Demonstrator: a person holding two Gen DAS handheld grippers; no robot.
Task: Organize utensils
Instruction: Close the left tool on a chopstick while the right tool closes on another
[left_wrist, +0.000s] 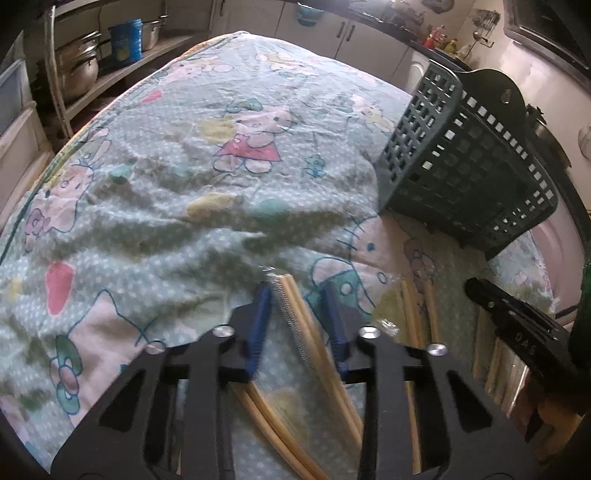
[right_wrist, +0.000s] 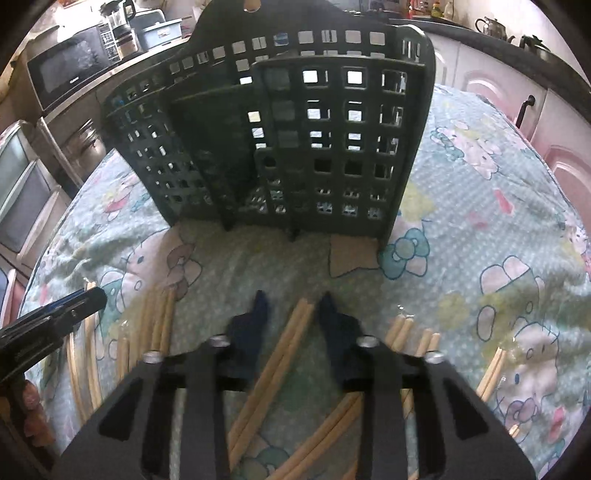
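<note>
left gripper (left_wrist: 297, 291): seen closest in the left wrist view, pointed steeply down at the cloth; blue fingers (left_wrist: 260, 321) are set on either side of a wrapped chopstick pair (left_wrist: 295, 314), with a visible gap at each side, so the pair is straddled but not seen to be pinched.
wrapped pair: laid on the cloth, running from between the fingers down under the gripper body; clear wrap with a ribbed edge is seen at its top end.
right gripper (right_wrist: 290, 301): dark blue fingers (right_wrist: 258, 314) are placed around another chopstick pair (right_wrist: 291, 328); small gaps are seen beside the sticks, and a firm pinch cannot be told.
loose chopsticks (right_wrist: 159, 321): spread in several pairs on the cloth, some to the left of the right gripper, some to its right (right_wrist: 410, 332), one pair further right (right_wrist: 493, 369).
basket (right_wrist: 295, 147): dark green, gridded, with inner dividers; stood upright on the cloth beyond the chopsticks, well apart from both grippers.
cloth (left_wrist: 166, 184): pale green, dotted, cartoon-printed, wrinkled, spread over the table.
other gripper in view: the right one is seen at the right edge of the left wrist view (left_wrist: 517, 321); the left one at the left edge of the right wrist view (right_wrist: 55, 314).
background: pots (left_wrist: 77, 62) on a shelf, a microwave (right_wrist: 66, 70) on a counter.
</note>
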